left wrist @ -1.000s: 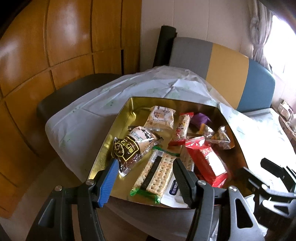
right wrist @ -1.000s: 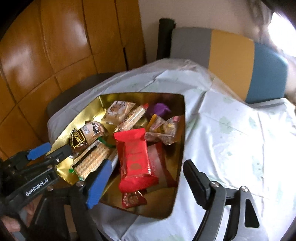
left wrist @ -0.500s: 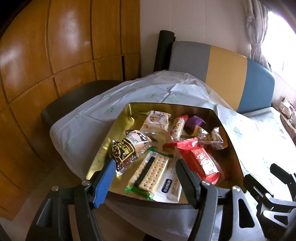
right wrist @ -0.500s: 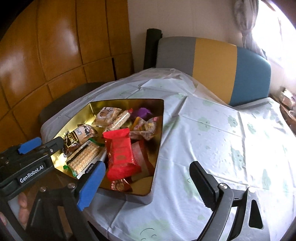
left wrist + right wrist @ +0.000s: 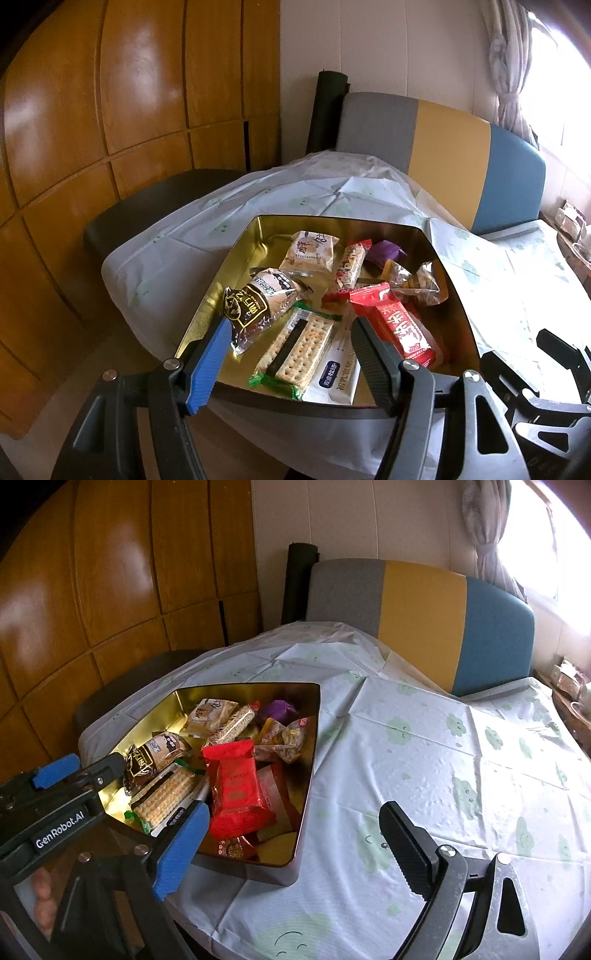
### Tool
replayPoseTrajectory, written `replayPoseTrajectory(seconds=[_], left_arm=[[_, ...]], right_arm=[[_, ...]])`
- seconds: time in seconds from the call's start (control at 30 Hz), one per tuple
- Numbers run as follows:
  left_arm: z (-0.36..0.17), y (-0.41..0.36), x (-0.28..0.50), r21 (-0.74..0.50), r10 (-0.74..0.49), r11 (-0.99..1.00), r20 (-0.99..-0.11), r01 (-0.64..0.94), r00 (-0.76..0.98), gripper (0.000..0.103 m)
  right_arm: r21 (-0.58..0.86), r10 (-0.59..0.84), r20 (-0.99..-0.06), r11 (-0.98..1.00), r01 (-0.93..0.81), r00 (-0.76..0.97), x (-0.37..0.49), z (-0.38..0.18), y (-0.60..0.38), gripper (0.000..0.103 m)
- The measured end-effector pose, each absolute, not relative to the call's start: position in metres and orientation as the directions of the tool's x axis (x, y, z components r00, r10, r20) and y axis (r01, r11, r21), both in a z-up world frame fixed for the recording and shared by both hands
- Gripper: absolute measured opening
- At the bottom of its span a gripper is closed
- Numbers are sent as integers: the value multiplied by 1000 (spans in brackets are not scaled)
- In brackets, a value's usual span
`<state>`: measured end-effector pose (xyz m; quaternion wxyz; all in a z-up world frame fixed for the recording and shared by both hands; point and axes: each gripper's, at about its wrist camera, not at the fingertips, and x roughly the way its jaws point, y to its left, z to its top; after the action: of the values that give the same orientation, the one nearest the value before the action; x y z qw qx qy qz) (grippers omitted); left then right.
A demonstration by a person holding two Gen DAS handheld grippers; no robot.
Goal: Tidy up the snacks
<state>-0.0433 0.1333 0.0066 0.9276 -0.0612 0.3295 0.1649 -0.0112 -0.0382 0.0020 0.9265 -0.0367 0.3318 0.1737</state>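
Plainly, "GenRobot.AI" marks the left gripper [image 5: 92,771] beside snacks [image 5: 236,786].

Red pack [image 5: 236,786] hides lower snacks; white sachet [image 5: 334,373] txt too small

Shiny gold tin [image 5: 236,266]. Bright red snack pack [image 5: 236,786]. Small purple wrapper [image 5: 384,251]. White tablecloth [image 5: 424,753] with pale green smiling clouds. Chair back [image 5: 421,616] in grey, yellow and blue stripes. Orange-brown wooden wall [image 5: 129,92].
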Motion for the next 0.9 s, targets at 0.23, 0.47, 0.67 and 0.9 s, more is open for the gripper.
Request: replayPoseTrajectory(seconds=[0.23,0.47,0.67,0.9], left_arm=[[8,136,-44,-1,269,938,-628,-346,730,68],[10,137,-45,12,286,934,-622,-356,729,68],[12,137,-47,16,291,934,-615,-358,732,68],[11,138,-47,16,293,932,-618,-362,729,68]], right_arm=[[41,297,-630,935,-351,717,-12,1,-36,94],[39,297,-630,935,-353,717,-14,1,-34,94],[32,297,-627,933,-358,720,-15,2,-32,95],[28,297,-625,933,-360,721,-15,2,-31,95]])
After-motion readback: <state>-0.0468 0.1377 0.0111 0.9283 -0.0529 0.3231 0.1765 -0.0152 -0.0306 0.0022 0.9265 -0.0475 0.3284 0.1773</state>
